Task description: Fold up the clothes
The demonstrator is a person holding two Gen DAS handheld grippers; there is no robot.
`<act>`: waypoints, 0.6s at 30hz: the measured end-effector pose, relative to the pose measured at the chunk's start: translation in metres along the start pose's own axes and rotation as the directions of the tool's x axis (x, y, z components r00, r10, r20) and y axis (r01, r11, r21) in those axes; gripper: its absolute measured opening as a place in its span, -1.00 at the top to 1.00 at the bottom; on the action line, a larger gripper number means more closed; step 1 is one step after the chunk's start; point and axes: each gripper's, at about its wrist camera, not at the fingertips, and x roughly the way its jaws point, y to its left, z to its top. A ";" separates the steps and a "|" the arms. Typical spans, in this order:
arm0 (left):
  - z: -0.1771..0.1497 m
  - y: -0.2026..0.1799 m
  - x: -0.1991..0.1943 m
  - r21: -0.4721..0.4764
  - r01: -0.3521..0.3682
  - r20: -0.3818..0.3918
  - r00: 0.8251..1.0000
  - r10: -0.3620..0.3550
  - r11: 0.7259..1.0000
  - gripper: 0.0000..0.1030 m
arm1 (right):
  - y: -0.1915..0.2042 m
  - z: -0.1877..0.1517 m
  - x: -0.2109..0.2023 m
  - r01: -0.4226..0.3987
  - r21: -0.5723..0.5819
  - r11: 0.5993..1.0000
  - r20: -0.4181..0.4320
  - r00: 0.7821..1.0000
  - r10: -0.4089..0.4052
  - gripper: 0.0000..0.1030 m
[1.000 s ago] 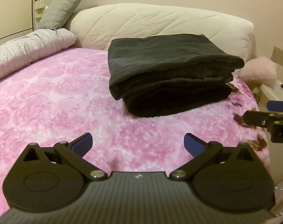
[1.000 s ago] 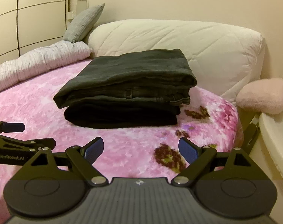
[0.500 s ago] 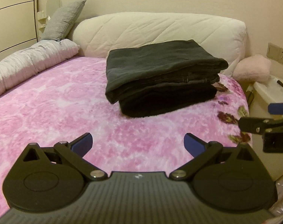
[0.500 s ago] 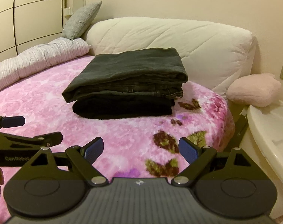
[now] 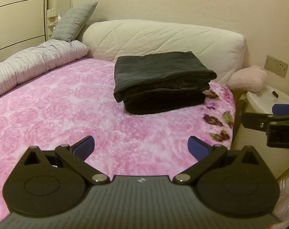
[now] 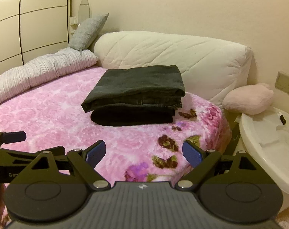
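A stack of folded dark clothes [image 5: 161,82] lies on the pink floral bedspread [image 5: 58,105] near the white quilted headboard cushion; it also shows in the right wrist view [image 6: 135,95]. My left gripper [image 5: 141,147] is open and empty, held above the bedspread well short of the stack. My right gripper [image 6: 144,151] is open and empty, over the bed's right edge, also short of the stack. Each gripper shows at the side of the other's view.
A white quilted cushion [image 5: 163,38] stands behind the stack. A grey pillow [image 5: 74,22] and a rolled striped duvet [image 5: 30,64] lie at the left. A pink plush pillow [image 6: 248,98] and a white bedside table [image 6: 268,143] are at the right.
Both grippers have drawn back from the folded stack, which now looks smaller and farther. Both stay open and empty. The stack has not moved.
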 end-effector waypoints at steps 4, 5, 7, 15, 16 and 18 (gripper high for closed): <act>-0.003 -0.003 -0.019 -0.005 -0.001 0.001 1.000 0.001 1.000 -0.99 | 0.001 -0.002 -0.018 0.002 0.006 1.000 -0.001 1.000 -0.002 -0.73; -0.004 -0.003 -0.023 -0.007 -0.001 0.002 1.000 0.001 1.000 -0.99 | 0.001 -0.003 -0.023 0.002 0.009 1.000 0.000 1.000 -0.002 -0.73; -0.004 -0.004 -0.034 -0.012 0.002 0.007 1.000 -0.002 1.000 -0.99 | 0.001 -0.004 -0.032 0.000 0.016 1.000 0.001 1.000 0.000 -0.73; -0.004 -0.009 -0.072 -0.039 0.001 0.028 1.000 0.000 0.999 -0.99 | 0.001 -0.006 -0.071 0.007 0.023 1.000 0.024 1.000 -0.008 -0.73; -0.004 -0.010 -0.076 -0.039 -0.005 0.027 1.000 0.006 0.999 -0.99 | 0.001 -0.006 -0.076 0.008 0.027 1.000 0.025 1.000 -0.008 -0.73; -0.004 -0.011 -0.085 -0.037 -0.016 0.030 0.999 0.017 0.999 -0.99 | 0.000 -0.007 -0.083 0.005 0.037 0.999 0.023 1.000 -0.006 -0.73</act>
